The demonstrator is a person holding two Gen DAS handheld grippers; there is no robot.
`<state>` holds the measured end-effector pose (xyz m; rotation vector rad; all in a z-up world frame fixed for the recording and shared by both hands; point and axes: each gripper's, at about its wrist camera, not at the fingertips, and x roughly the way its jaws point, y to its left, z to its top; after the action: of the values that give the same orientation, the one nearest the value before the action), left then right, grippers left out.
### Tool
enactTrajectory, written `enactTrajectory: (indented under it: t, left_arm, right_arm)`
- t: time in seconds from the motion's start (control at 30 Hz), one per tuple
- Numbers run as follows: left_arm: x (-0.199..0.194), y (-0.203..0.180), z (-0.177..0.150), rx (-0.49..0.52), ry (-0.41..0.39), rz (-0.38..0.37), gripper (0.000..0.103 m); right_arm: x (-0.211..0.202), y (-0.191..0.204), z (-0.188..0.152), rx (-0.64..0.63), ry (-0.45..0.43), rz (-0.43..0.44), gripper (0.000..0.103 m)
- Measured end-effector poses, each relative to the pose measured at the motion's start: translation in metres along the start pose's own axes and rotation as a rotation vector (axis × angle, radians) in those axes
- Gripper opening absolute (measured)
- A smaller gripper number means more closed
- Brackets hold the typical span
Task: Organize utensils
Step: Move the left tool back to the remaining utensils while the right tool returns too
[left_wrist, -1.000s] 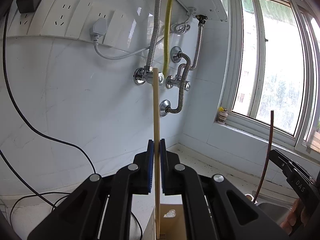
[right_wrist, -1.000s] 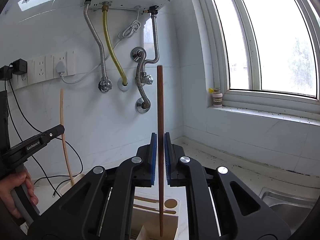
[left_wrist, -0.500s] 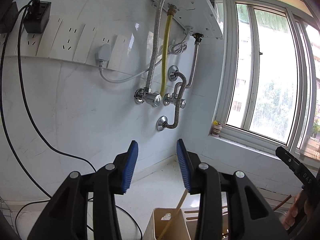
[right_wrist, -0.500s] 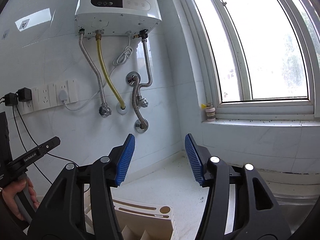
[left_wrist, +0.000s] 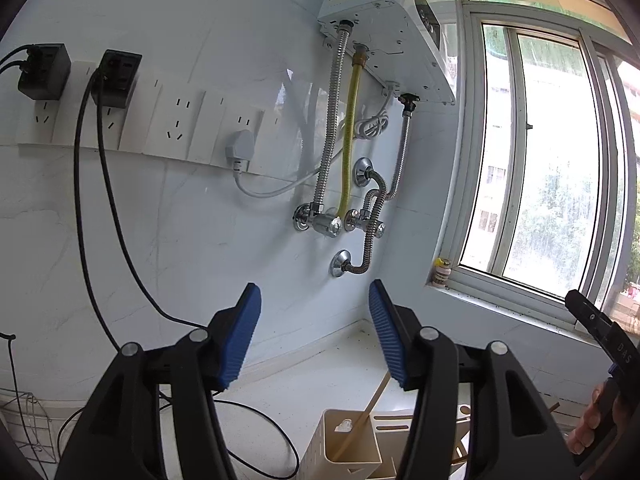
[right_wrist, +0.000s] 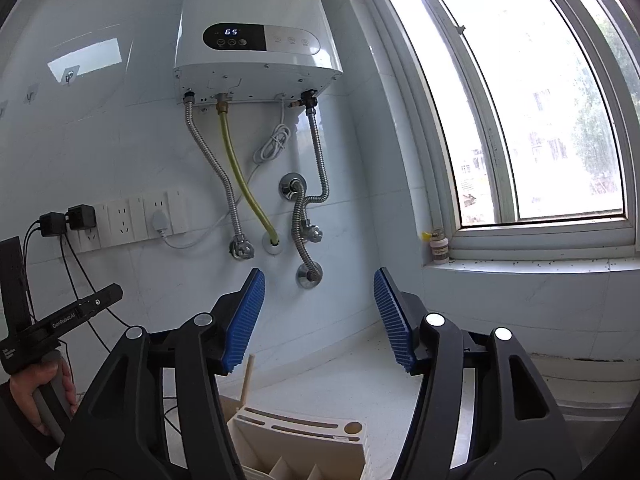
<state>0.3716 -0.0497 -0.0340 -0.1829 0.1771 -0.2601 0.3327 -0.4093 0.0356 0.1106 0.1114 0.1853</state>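
My left gripper (left_wrist: 315, 334) is open and empty, raised above a cream utensil holder (left_wrist: 352, 446) on the white counter. A light wooden chopstick (left_wrist: 366, 418) leans in the holder's left compartment. My right gripper (right_wrist: 319, 320) is also open and empty, above the same holder (right_wrist: 298, 442). The chopstick's tip (right_wrist: 247, 378) pokes up beside its left finger. The dark chopstick is hidden from the right wrist view; a brown tip (left_wrist: 554, 406) shows low right in the left wrist view. Each gripper shows at the other view's edge.
A white water heater (right_wrist: 256, 36) with hoses (right_wrist: 230, 188) hangs on the tiled wall. Sockets with plugs and black cables (left_wrist: 100, 208) run along the left. A window (right_wrist: 532, 112) with a small bottle (right_wrist: 439, 246) on its sill is to the right. A wire rack (left_wrist: 28, 424) stands low left.
Both grippers opened and let their chopsticks drop into the holder. Both then rose and tilted up, so more wall and heater are in view.
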Motion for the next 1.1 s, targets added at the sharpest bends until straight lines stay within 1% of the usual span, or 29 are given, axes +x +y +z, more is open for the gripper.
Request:
enactTrajectory:
  t: [0.07,0.1,0.13,0.17,0.2,0.23,0.33,0.4,0.53,0.57,0.73,0.83,0.97,1.1]
  left_arm:
    - [-0.01,0.001,-0.001,0.0,0.006,0.024,0.057]
    - [-0.014,0.002,-0.002,0.001,0.007,0.037,0.062]
    - [-0.019,0.003,-0.003,0.003,0.01,0.057,0.064]
    - [-0.024,0.004,-0.004,0.003,0.012,0.069,0.067]
    - [-0.029,0.005,-0.004,0.003,0.015,0.072,0.067]
    - [-0.034,0.007,-0.005,0.003,0.022,0.087,0.067]
    - [-0.05,0.014,-0.006,0.006,0.028,0.141,0.07]
    - [-0.062,0.021,-0.007,0.0,0.029,0.175,0.082]
    - [-0.089,0.032,-0.009,0.002,0.024,0.256,0.089]
    - [-0.095,0.035,-0.009,0.0,0.024,0.272,0.092]
    - [-0.129,0.047,-0.011,-0.007,0.008,0.357,0.094]
    - [-0.149,0.054,-0.011,-0.02,0.002,0.397,0.097]
    - [-0.183,0.064,-0.012,-0.028,-0.03,0.495,0.098]
    - [-0.212,0.081,-0.021,-0.061,0.004,0.574,0.098]
  right_arm:
    - [-0.005,0.008,0.001,-0.001,-0.008,0.033,0.062]
    - [-0.006,0.012,0.002,-0.003,-0.006,0.053,0.062]
    - [-0.006,0.017,0.002,-0.007,-0.004,0.076,0.062]
    - [-0.007,0.022,0.002,-0.01,-0.004,0.096,0.064]
    - [-0.009,0.027,0.002,-0.011,-0.006,0.114,0.069]
    - [-0.01,0.031,0.002,-0.01,-0.01,0.133,0.071]
    - [-0.011,0.044,0.0,-0.007,-0.001,0.191,0.073]
    - [-0.012,0.051,-0.001,-0.004,0.001,0.218,0.081]
    - [-0.015,0.062,0.0,0.015,0.009,0.284,0.087]
    - [-0.016,0.064,0.0,0.02,0.011,0.296,0.09]
    - [-0.019,0.077,0.001,0.022,0.021,0.363,0.095]
    - [-0.018,0.085,0.001,0.03,0.034,0.399,0.095]
    - [-0.016,0.099,-0.001,0.033,0.054,0.445,0.095]
    - [-0.013,0.117,-0.009,0.017,0.092,0.494,0.095]
